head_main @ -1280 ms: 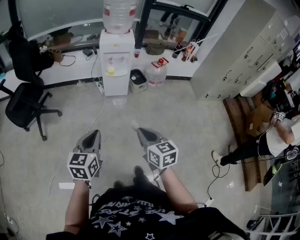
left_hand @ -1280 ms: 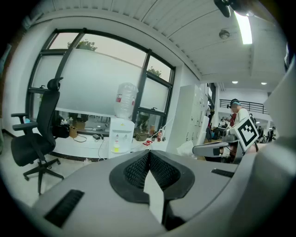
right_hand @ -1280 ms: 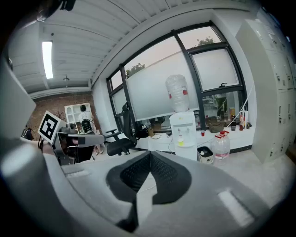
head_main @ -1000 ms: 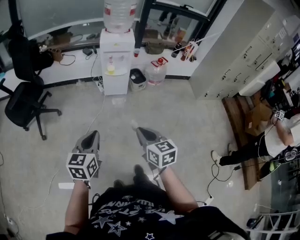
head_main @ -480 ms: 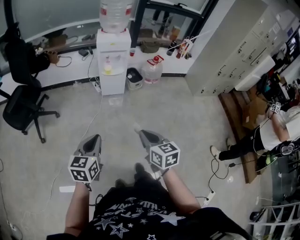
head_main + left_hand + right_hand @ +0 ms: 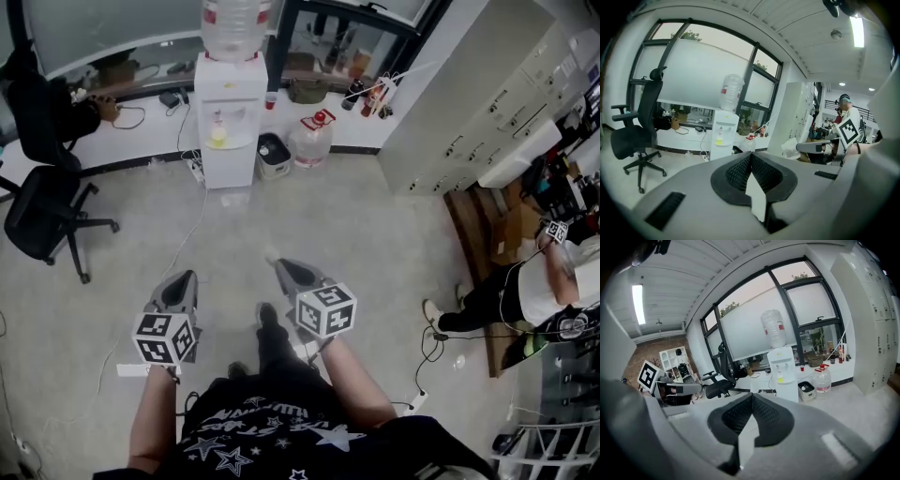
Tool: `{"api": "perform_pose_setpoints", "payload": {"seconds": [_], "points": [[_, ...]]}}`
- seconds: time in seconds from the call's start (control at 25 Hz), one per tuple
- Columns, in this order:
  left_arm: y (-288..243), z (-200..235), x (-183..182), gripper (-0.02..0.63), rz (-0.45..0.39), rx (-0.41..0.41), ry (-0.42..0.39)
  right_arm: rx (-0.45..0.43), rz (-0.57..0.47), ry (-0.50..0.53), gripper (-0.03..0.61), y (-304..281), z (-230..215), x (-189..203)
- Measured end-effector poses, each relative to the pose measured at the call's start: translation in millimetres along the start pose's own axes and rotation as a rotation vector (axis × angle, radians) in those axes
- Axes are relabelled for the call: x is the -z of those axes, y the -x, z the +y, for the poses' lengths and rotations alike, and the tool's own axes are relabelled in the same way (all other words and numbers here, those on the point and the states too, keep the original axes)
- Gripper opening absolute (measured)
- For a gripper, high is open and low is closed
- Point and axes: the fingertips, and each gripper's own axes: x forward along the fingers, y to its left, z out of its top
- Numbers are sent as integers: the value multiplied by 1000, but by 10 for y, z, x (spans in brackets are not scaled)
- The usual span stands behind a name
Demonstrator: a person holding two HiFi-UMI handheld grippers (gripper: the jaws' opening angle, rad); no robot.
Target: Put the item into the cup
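The person is holding both grippers low, near 6 o'clock in the head view, above the pale grey hard floor (image 6: 375, 234). The left gripper (image 6: 186, 276) is pointing toward 12 o'clock. In the left gripper view its ribbed black pads (image 6: 740, 169) are pressing together at the tips, with nothing between them. The right gripper (image 6: 278, 263) is lying just beside it at 3 o'clock, angled toward 11 o'clock. In the right gripper view its pads (image 6: 765, 414) are likewise meeting at the tips. A small white crumpled piece (image 6: 269, 253) is sitting at the very tip of the right gripper. The left gripper view is showing it there too (image 6: 791, 146), but in the right gripper view it cannot be made out. What the piece is made of is too small to tell. The cup is not showing in any view. The black-and-white marker cubes (image 6: 325, 310) are covering both hands. At 12 o'clock a white water dispenser with a clear bottle on top (image 6: 228, 103) is standing against the wall, the bottle cut off by the frame edge. A black swivel office chair (image 6: 42, 211) is standing at 10 o'clock. At 3 o'clock a second person (image 6: 525, 291) is partly cut off by the frame.
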Motion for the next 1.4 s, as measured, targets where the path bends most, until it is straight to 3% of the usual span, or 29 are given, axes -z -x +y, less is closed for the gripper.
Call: {"api": "perform_pose_setpoints", "payload": {"seconds": [0.6,1.04,1.4], "points": [[-1297,211,-707,5,4,-116,10,-121,-1,-3,2,-1045,-1133,-916],[-2095,81,-907,5,26,-158,8,-176,23,-27,2,-1341,-1831,-1049],[-2416,191,-1009,5,28,-150,4,-180,42,-35,2,-1553,-2028,-1065]]}}
